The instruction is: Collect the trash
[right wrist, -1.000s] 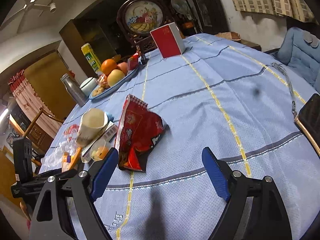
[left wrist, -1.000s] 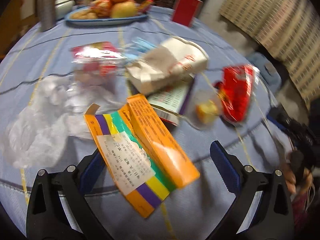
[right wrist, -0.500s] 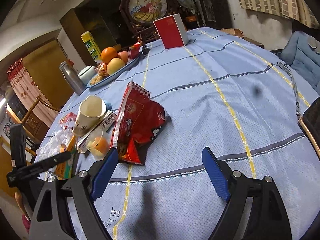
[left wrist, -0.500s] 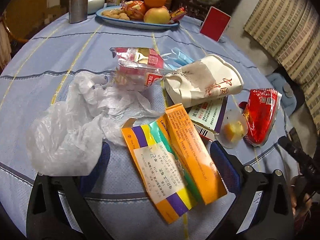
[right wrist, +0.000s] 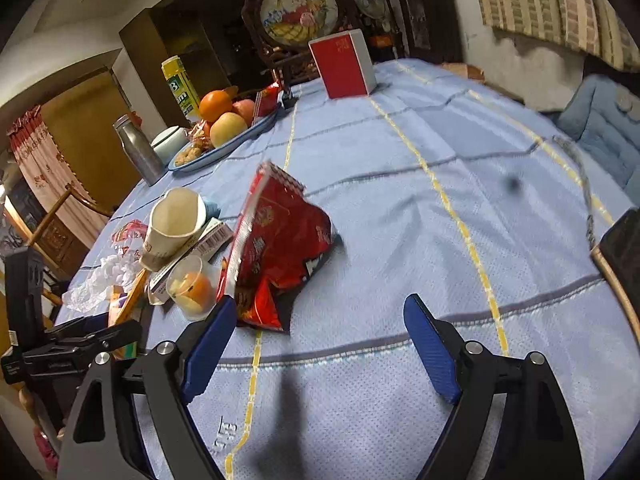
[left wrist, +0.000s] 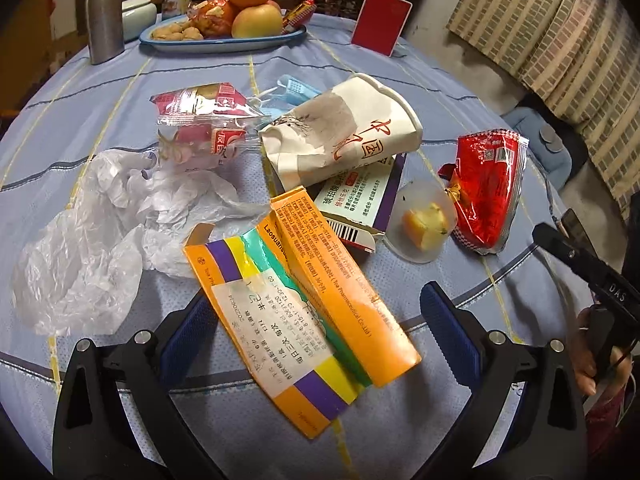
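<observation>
Currently L gripper (left wrist: 320,312) jaws apart, straddling orange carton (left wrist: 304,304) beside crushed paper cup (left wrist: 340,136); R gripper (right wrist: 320,344) apart too. Risk: flat carton may slide, jaws snagging tablecloth (left wrist: 100,92).

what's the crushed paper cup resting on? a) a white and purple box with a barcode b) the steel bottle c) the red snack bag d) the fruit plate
a: in the left wrist view the paper cup lies on its side across the white and purple box, whose barcode end sticks out beneath it; the red snack bag lies apart to the right.
</observation>
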Motion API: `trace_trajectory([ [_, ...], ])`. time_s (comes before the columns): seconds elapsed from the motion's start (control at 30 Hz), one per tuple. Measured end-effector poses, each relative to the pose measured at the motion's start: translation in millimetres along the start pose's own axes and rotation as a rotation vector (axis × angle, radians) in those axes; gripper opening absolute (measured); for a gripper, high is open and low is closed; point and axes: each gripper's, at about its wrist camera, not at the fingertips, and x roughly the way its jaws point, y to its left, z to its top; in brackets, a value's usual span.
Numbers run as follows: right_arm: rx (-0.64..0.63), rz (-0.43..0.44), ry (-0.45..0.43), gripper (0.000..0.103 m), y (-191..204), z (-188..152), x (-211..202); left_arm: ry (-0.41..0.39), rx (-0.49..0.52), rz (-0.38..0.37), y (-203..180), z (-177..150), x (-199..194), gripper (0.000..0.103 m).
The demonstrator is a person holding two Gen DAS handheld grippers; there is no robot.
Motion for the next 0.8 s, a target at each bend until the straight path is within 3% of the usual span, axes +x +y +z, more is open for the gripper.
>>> trace_trajectory([
  [0.37, -0.043, 0.070, 0.114, 0.084, 29.0, 16.7, 39.6, -0.001, 0.009, 0.026, -0.9, -1.1, 0.2, 0.096],
  [0.43, -0.045, 0.063, 0.122, 0.074, 28.0, 19.0, 44.4, 0.002, 0.016, 0.035, -2.6, -1.5, 0.8, 0.096],
  [0.5, -0.047, 0.075, 0.135, 0.049, 27.6, 20.1, 48.8, 0.002, 0.015, 0.035, -2.4, -1.1, 1.0, 0.096],
  [0.57, -0.042, 0.104, 0.141, 0.039, 27.5, 21.6, 52.0, 0.002, 0.012, 0.033, -2.5, -0.6, 1.0, 0.096],
  [0.8, -0.020, 0.120, 0.112, 0.032, 23.3, 22.8, 46.6, 0.002, -0.006, 0.009, 1.7, 0.7, -0.6, 0.096],
])
